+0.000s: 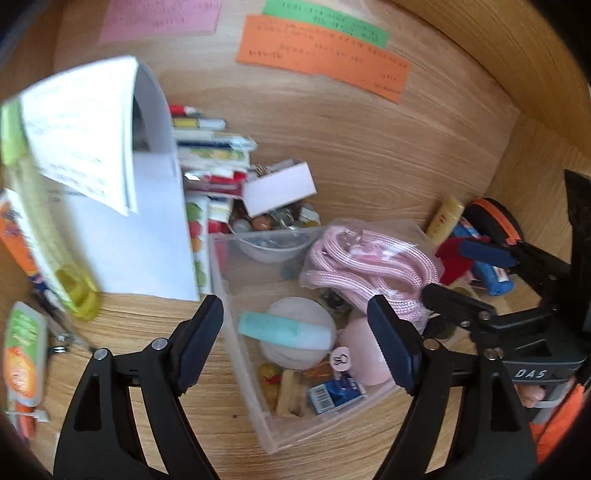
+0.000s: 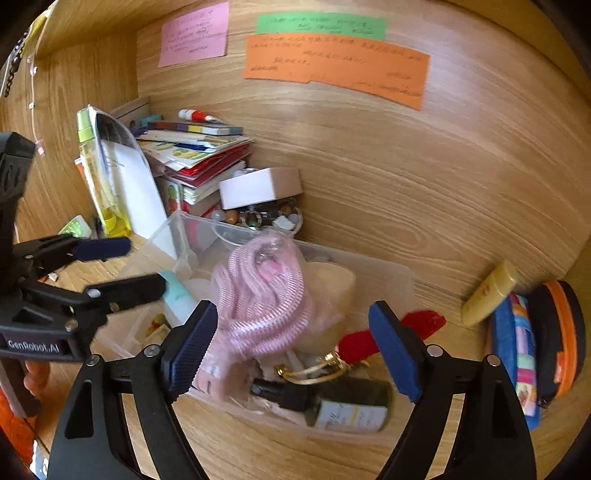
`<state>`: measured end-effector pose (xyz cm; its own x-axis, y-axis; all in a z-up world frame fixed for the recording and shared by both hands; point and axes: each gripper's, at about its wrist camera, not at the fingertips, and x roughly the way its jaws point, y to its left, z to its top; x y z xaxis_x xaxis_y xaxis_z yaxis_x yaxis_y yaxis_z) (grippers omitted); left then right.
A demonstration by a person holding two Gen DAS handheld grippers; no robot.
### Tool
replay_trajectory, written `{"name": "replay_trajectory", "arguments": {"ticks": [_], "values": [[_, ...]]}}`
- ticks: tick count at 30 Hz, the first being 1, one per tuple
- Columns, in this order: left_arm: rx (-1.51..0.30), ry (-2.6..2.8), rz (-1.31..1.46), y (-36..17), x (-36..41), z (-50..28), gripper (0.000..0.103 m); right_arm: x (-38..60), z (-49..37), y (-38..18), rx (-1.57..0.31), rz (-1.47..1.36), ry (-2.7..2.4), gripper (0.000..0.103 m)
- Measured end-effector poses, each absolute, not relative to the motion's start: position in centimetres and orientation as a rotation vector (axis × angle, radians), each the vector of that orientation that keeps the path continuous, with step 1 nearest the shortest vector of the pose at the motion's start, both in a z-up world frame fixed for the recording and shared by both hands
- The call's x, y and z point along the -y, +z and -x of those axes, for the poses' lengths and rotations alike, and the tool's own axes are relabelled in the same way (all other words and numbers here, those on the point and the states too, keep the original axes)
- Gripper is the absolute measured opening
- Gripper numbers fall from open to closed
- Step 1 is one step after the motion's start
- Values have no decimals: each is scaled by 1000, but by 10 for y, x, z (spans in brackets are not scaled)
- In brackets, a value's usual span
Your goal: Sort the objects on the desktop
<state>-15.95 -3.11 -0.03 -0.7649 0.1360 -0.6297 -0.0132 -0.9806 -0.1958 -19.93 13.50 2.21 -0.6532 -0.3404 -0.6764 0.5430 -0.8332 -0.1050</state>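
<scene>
Clear plastic bin (image 1: 236, 295) sits on the wooden bench (image 1: 369, 166), near the back wall. Inside it: bagged pink cord (image 1: 354, 266), teal tube (image 1: 284, 328) on a white round pad (image 1: 303, 310), pink round item (image 1: 362, 350), small blue box (image 1: 336, 395), and a dark bottle with a pale label (image 2: 340, 406) by a gold ring (image 2: 314, 369).

Left claw (image 1: 295, 343) hangs over the bin's near-left side, jaws apart, nothing between the pads. Right claw (image 2: 291, 350) is above the bin's near edge, jaws also apart, nothing gripped; the pink cord and the bottle lie below, between its fingers. No earlier frame is given.

Behind the bin on the left: stack of books and papers (image 2: 199, 155), a bowl of beads (image 2: 258, 218), a white box (image 2: 258, 186) atop it. A yellow-green bottle (image 2: 103, 184) and a white sheet (image 2: 136, 192) lean at left.

At right on the bench: yellow tube (image 2: 487, 295), blue patterned item (image 2: 513, 343), black-orange case (image 2: 561, 339), red item (image 2: 424, 321).

Pink (image 2: 194, 33), green (image 2: 321, 24) and orange notes (image 2: 336, 66) are on the wall.
</scene>
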Motion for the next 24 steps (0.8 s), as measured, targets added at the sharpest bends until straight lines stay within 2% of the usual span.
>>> {"name": "replay_trajectory", "arguments": {"ticks": [3, 8, 10, 17, 21, 24], "values": [[237, 2896, 1020, 7, 27, 150, 92, -146, 195, 25, -383, -912, -2464, 84], [162, 2948, 968, 18, 18, 134, 93, -165, 186, 32, -312, -909, -2482, 87], [135, 2971, 959, 20, 13, 127, 99, -174, 181, 34, -269, -910, -2479, 88], [85, 3047, 954, 21, -2, 99, 99, -200, 153, 46, -222, -817, -2601, 88], [35, 3053, 942, 18, -15, 83, 99, -211, 131, 50, -198, -771, -2588, 100], [-10, 3079, 927, 18, -24, 74, 99, -217, 115, 50, -206, -728, -2590, 102]]}}
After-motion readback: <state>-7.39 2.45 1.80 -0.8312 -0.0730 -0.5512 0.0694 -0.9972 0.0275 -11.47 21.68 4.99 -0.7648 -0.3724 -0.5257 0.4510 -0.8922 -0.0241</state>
